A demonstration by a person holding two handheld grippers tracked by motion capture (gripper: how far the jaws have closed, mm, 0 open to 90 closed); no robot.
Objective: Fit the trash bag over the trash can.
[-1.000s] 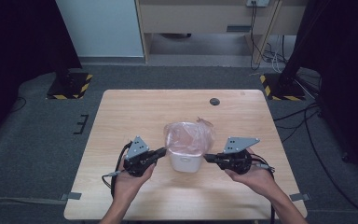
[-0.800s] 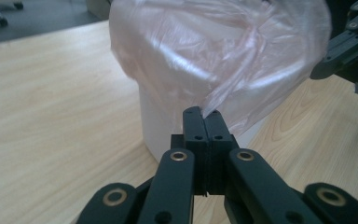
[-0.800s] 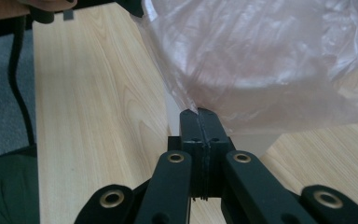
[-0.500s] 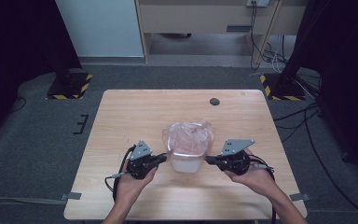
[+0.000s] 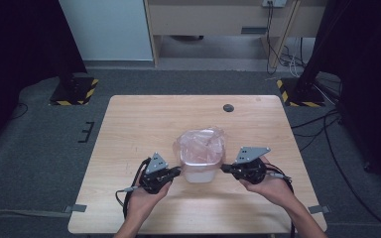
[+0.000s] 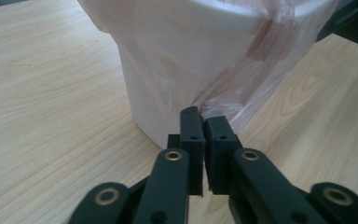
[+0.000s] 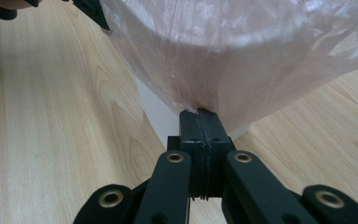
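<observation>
We see a pale wooden counter [image 5: 144,124] on grey carpet, with a white bin [image 5: 199,171] lined with a pinkish plastic bag [image 5: 203,144] near its front and a small dark disc [image 5: 228,107] toward its far edge.

1. A bin [image 5: 199,166] stands upright on the tabletop [image 5: 144,124], toward the near edge and about midway across.
2. A plastic bag [image 5: 204,143] sits in the bin, its edge folded out over the rim and hanging down the outer wall.
3. The left gripper [image 5: 174,172] lies just left of the bin, fingers [image 6: 192,135] closed on the hanging bag edge against the wall.
4. The right gripper [image 5: 224,168] lies just right of the bin, fingers [image 7: 192,130] pinching the bag edge there.
5. A small round object [image 5: 228,107] lies well behind the bin, near the far edge.
</observation>
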